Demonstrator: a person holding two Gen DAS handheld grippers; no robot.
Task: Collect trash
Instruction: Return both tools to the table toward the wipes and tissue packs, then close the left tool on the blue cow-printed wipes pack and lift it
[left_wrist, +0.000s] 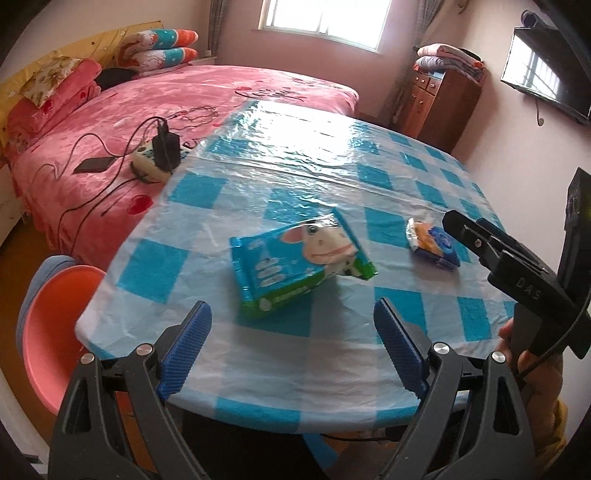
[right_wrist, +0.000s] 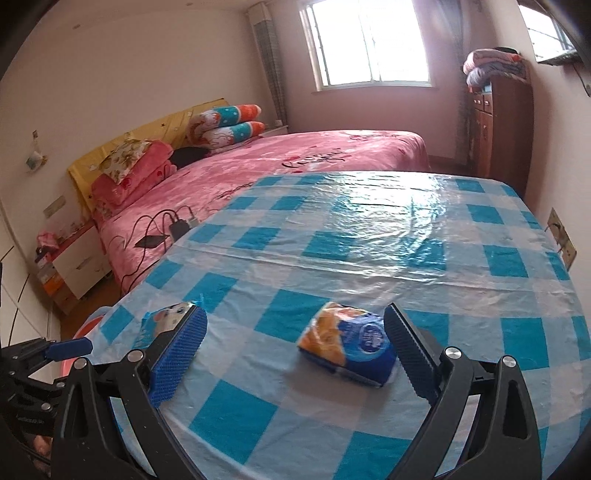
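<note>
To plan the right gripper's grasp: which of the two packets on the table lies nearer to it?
The blue-and-orange packet, lying just ahead between the open right gripper's fingers. The cow-printed packet lies farther left, before the left gripper.

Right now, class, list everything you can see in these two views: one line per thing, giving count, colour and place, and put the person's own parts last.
cow-print packet: 1, teal and green, near side of table, ahead of left claw
snack wrapper: 1, blue and orange, on table, between right claw's fingers, not gripped
table: 1, blue-and-white check plastic cover
bed: 1, pink cover, beyond table
power strip: 1, cream, black charger plugged in, on bed
phone: 1, black, on bed, cabled
chair: 1, salmon, at table's left edge
cabinet: 1, brown, folded blankets on top
TV: 1, black, on wall
left claw: blue pads, open
right claw: blue pads, open
</note>
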